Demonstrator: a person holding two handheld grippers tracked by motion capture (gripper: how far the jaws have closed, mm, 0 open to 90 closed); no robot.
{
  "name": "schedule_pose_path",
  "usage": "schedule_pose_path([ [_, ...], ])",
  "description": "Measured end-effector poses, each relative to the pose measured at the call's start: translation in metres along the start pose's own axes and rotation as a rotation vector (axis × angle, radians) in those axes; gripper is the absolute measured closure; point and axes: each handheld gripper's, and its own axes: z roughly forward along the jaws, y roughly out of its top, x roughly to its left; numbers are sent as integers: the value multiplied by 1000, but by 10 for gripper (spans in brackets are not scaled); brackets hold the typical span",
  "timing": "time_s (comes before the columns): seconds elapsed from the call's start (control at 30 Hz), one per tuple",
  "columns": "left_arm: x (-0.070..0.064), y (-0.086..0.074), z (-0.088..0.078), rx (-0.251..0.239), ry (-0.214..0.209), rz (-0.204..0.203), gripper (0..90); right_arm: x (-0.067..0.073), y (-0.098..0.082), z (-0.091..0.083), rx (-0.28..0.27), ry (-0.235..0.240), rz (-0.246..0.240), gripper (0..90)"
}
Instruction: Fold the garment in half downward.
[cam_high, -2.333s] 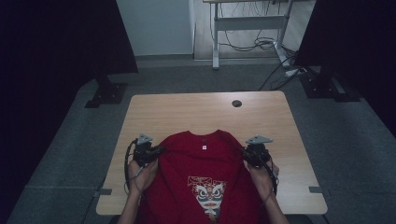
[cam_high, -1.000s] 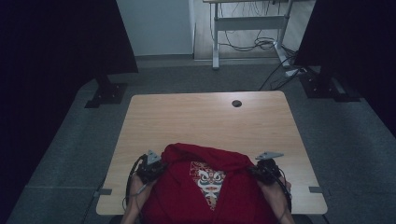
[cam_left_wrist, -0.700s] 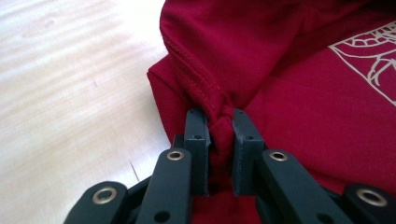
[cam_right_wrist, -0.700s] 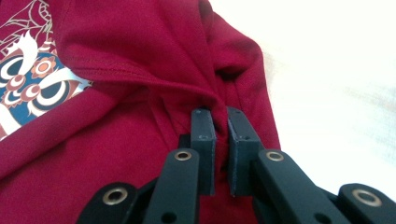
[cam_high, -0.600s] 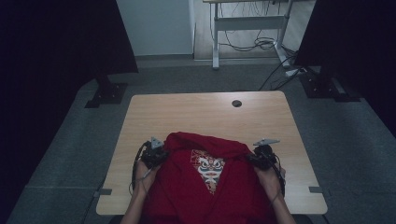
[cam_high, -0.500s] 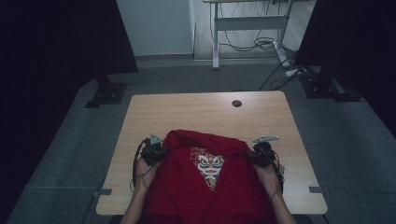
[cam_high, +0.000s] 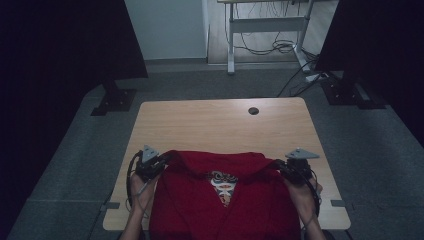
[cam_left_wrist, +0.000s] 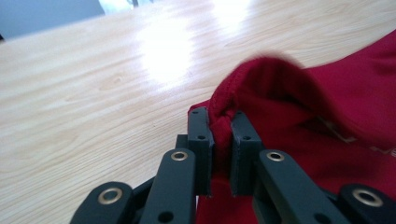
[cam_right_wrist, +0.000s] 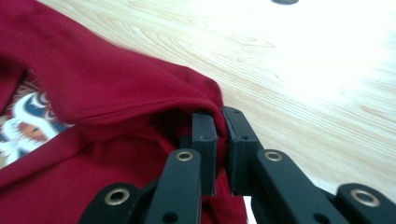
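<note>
High view: a red T-shirt lies on the near half of the wooden table, its upper edge stretched between the left gripper and the right gripper, with a printed mask between them. Left gripper view: jaws clamped on a bunched fold of the shirt's hem. Right gripper view: jaws pinching the shirt's folded edge above the tabletop.

black jaws (brass rivets), grey plates, cables
</note>
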Motion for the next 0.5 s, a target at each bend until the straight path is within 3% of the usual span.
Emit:
schedule_pose_path([
  [0.03, 0, 0, 0, 0, 0, 0, 817, 0, 0, 0, 0, 0, 0, 835],
  [0.07, 0, 0, 0, 0, 0, 0, 817, -2, -17, -15, 0, 17, 24, 835],
  [0.1, -7, -13, -9, 23, -33, 8, 816, -2, -35, -20, 26, 43, 45, 835],
  [0.13, -12, -24, -10, 58, -53, 10, 815, -2, -42, -20, 38, 53, 53, 834],
  [0.2, -12, -24, -10, 58, -53, 10, 814, -2, -48, -20, 51, 62, 62, 834],
  [0.23, -15, -35, -7, 98, -61, 19, 814, -2, -48, -20, 51, 62, 62, 834],
  [0.27, -18, -44, -2, 139, -64, 29, 813, -2, -59, -16, 81, 80, 72, 834],
  [0.37, -18, -44, -2, 139, -64, 29, 810, -2, -67, -10, 115, 88, 79, 833],
  [0.4, -18, -52, 7, 176, -60, 35, 810, -2, -67, -10, 115, 88, 79, 833],
  [0.43, -17, -52, 9, 172, -62, 29, 803, -2, -69, 0, 158, 77, 63, 830],
  [0.5, -17, -52, 9, 172, -62, 29, 802, -3, -69, 2, 156, 78, 63, 830],
])
